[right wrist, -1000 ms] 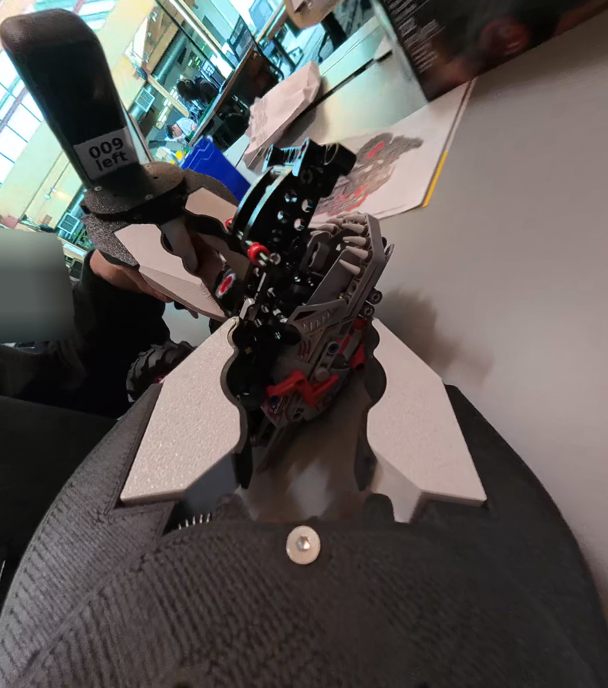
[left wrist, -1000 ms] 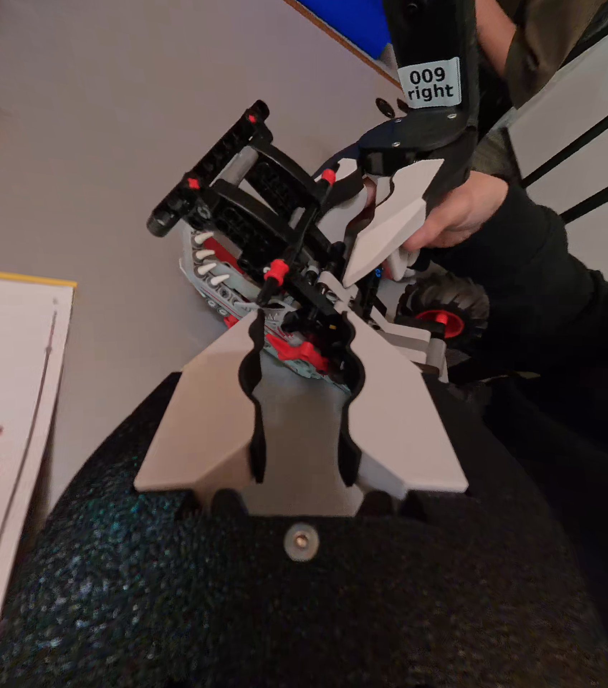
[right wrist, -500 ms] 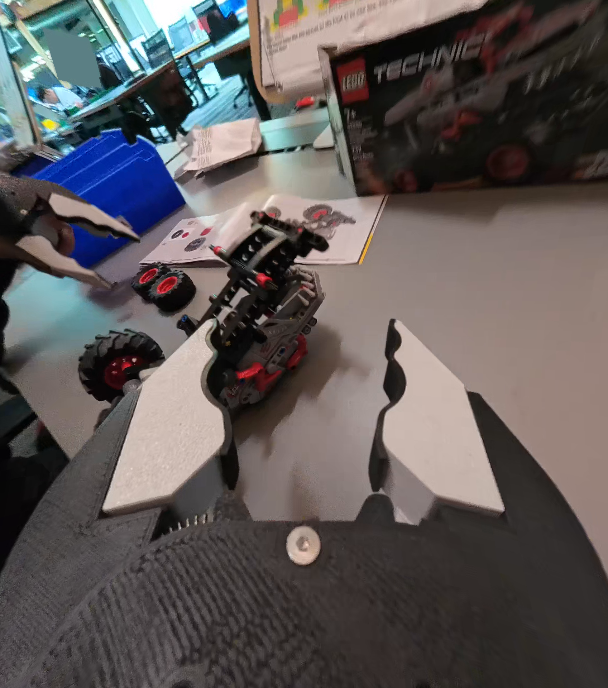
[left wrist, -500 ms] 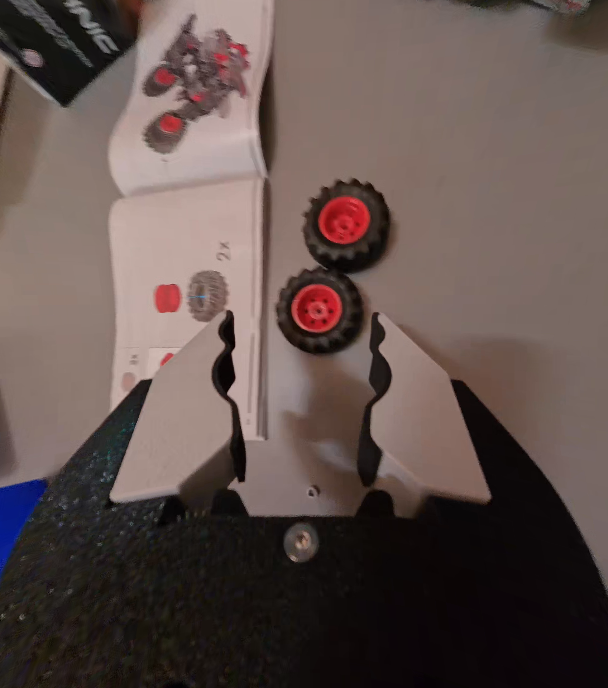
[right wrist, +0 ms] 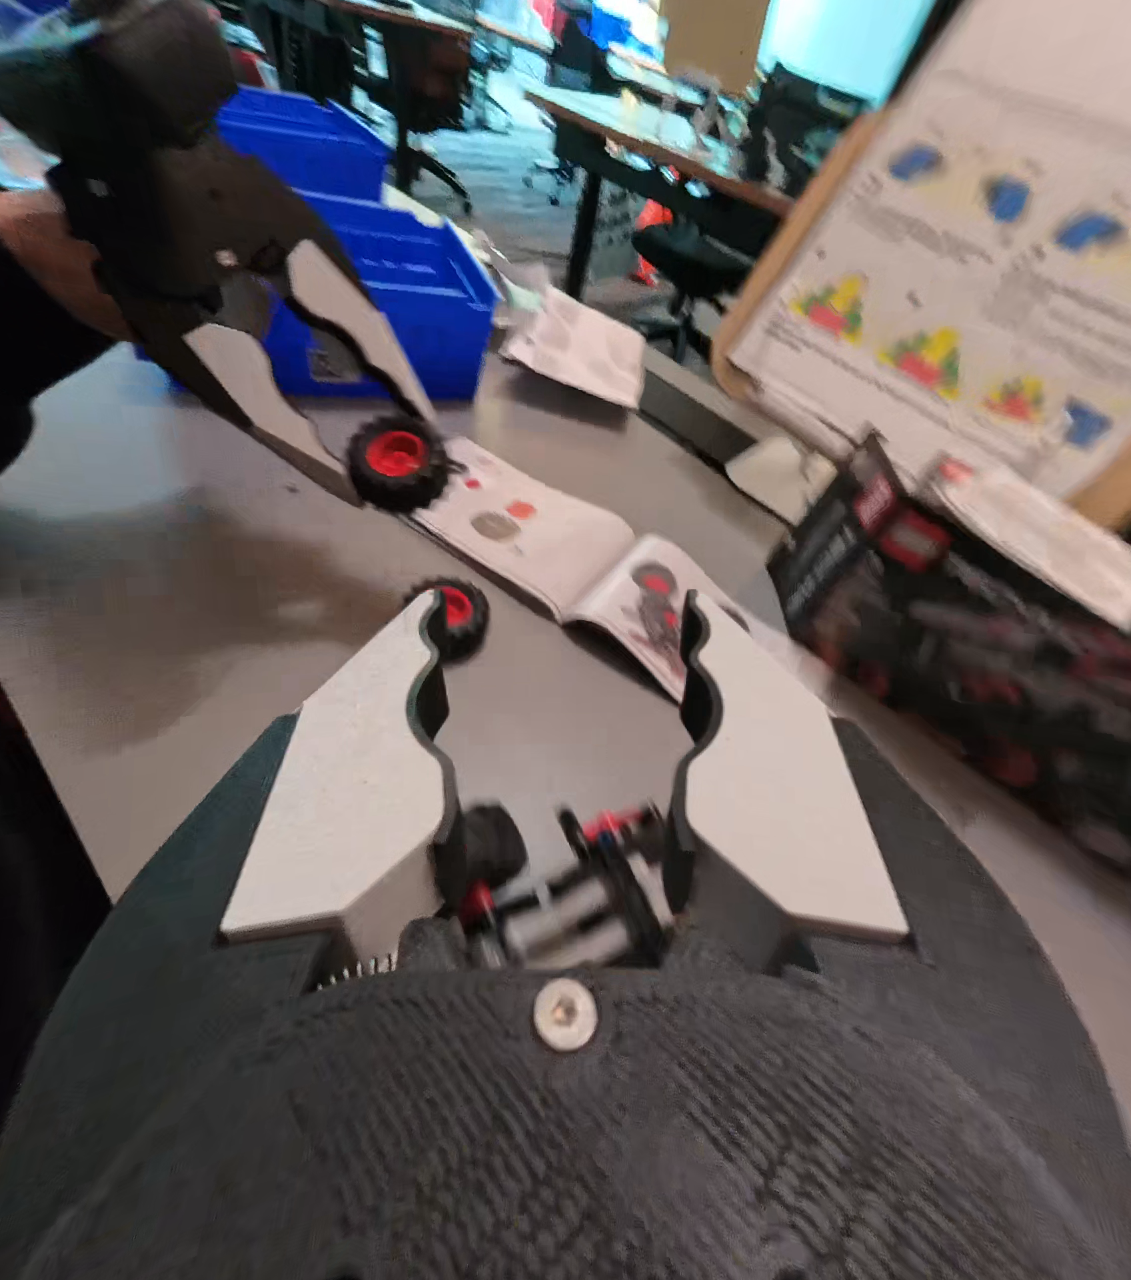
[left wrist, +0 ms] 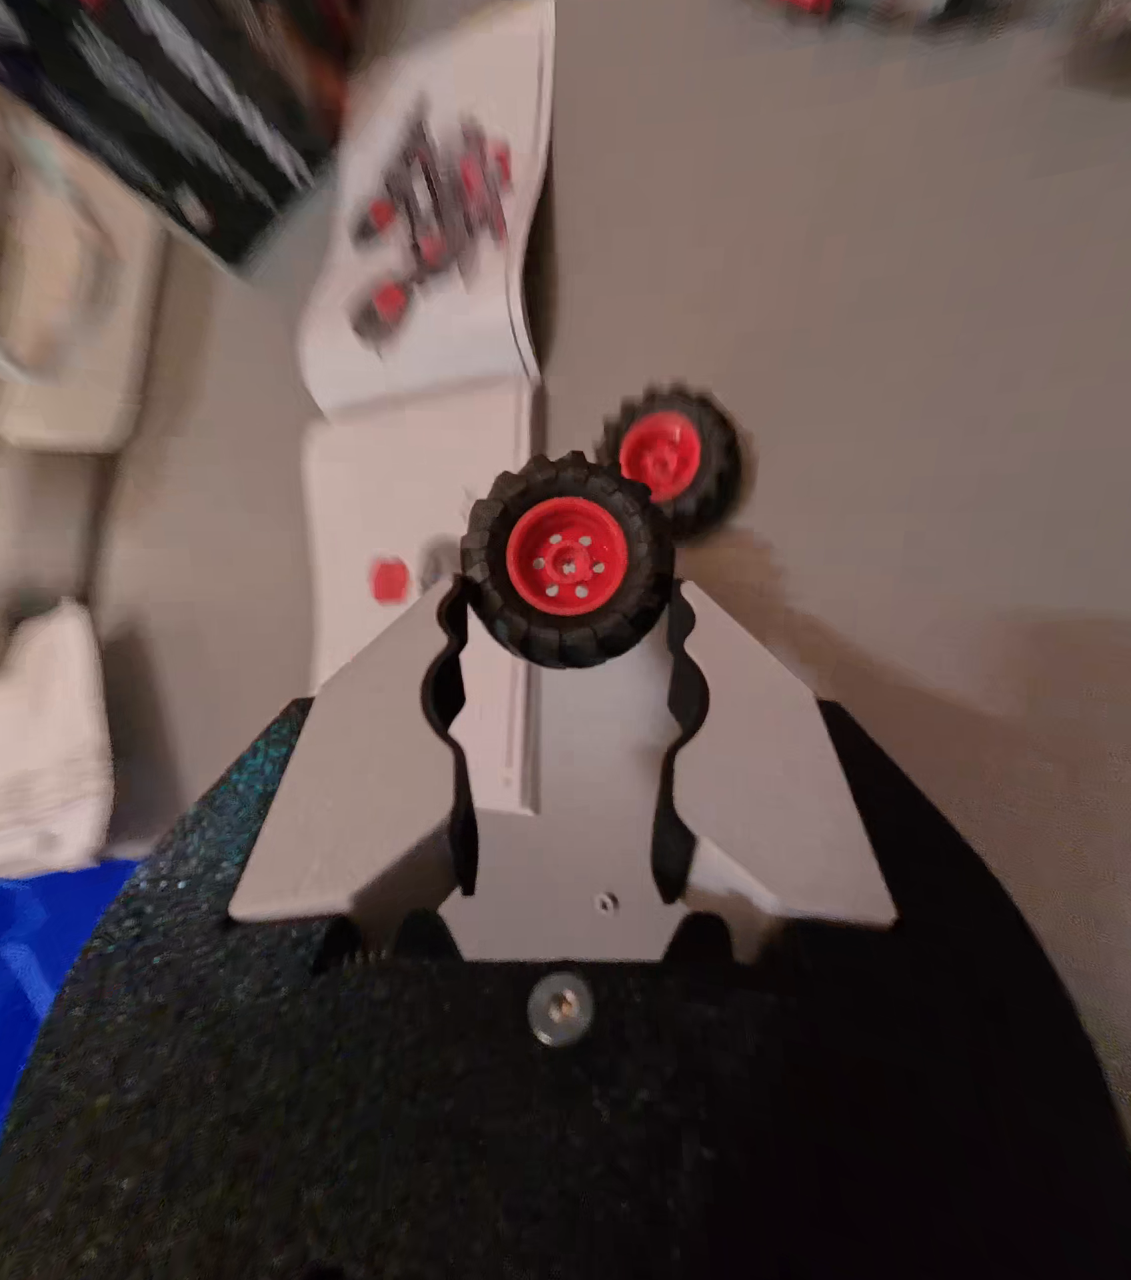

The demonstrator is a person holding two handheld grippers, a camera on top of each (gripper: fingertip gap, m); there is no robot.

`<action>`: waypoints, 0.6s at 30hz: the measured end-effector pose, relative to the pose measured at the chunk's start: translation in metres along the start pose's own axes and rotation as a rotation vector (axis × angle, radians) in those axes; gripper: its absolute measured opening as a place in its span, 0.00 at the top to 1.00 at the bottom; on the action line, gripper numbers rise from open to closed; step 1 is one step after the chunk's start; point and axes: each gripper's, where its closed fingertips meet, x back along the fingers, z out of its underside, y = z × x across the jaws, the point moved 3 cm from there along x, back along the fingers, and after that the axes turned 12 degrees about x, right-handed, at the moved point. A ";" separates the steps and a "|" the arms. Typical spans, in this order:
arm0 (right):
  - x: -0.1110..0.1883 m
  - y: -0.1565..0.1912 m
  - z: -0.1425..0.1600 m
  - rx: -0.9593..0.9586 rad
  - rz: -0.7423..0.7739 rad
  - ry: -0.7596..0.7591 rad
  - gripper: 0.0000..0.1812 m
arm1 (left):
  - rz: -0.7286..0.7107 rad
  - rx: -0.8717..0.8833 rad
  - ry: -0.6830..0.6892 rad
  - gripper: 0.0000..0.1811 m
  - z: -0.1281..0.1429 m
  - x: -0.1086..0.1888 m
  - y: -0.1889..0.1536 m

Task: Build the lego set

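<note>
My left gripper (left wrist: 566, 599) is shut on a black wheel with a red hub (left wrist: 566, 568), pinched between the fingertips and lifted off the grey table. It also shows in the right wrist view (right wrist: 393, 454) with that wheel (right wrist: 398, 460). A second red-hubbed wheel (left wrist: 676, 464) lies on the table just beyond it, and shows by my right gripper's left fingertip (right wrist: 455, 613). My right gripper (right wrist: 562, 623) is open and empty. The black, grey and red lego model (right wrist: 569, 893) shows low between the bases of its fingers, mostly hidden.
An open instruction booklet (right wrist: 548, 540) lies past the wheels, also seen in the left wrist view (left wrist: 424, 277). The dark set box (right wrist: 964, 623) stands at right. A blue bin (right wrist: 375, 277) is at the back left. A board with pictures (right wrist: 998, 242) leans behind the box. The tips of one gripper are about 20 cm away from the tips of the other.
My left gripper has closed on the nearer wheel and lifted it. My right gripper has moved forward over the model, which now sits low between its finger bases.
</note>
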 end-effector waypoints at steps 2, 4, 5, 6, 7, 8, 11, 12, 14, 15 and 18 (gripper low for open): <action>-0.026 0.021 -0.018 0.085 -0.084 -0.040 0.63 | -0.049 -0.095 -0.128 0.70 -0.041 0.010 -0.013; -0.046 0.029 -0.019 0.122 -0.143 0.001 0.63 | -0.089 -0.223 -0.205 0.70 -0.070 0.010 -0.030; -0.051 0.025 -0.018 0.099 -0.134 0.013 0.64 | -0.135 -0.291 -0.237 0.70 -0.080 0.008 -0.034; -0.054 0.021 -0.017 0.036 -0.131 0.013 0.67 | -0.181 -0.345 -0.264 0.69 -0.089 0.006 -0.038; -0.055 0.019 -0.015 -0.052 -0.163 0.009 0.70 | -0.217 -0.388 -0.293 0.70 -0.096 0.004 -0.041; -0.055 0.019 -0.014 -0.140 -0.211 -0.007 0.70 | -0.248 -0.422 -0.330 0.70 -0.103 0.004 -0.044; -0.047 0.007 -0.007 -0.276 -0.212 -0.053 0.84 | -0.264 -0.512 -0.429 0.70 -0.118 0.003 -0.059; -0.043 0.004 -0.005 -0.274 -0.214 -0.067 0.86 | -0.268 -0.543 -0.465 0.70 -0.123 0.004 -0.063; -0.032 0.001 -0.006 -0.315 -0.257 -0.116 0.86 | -0.263 -0.598 -0.546 0.70 -0.131 0.006 -0.070; -0.027 0.000 -0.007 -0.340 -0.291 -0.146 0.86 | -0.230 -0.609 -0.610 0.70 -0.136 0.009 -0.075; -0.019 0.002 -0.011 -0.493 -0.442 -0.258 0.86 | 0.011 -0.527 -0.886 0.70 -0.153 0.028 -0.093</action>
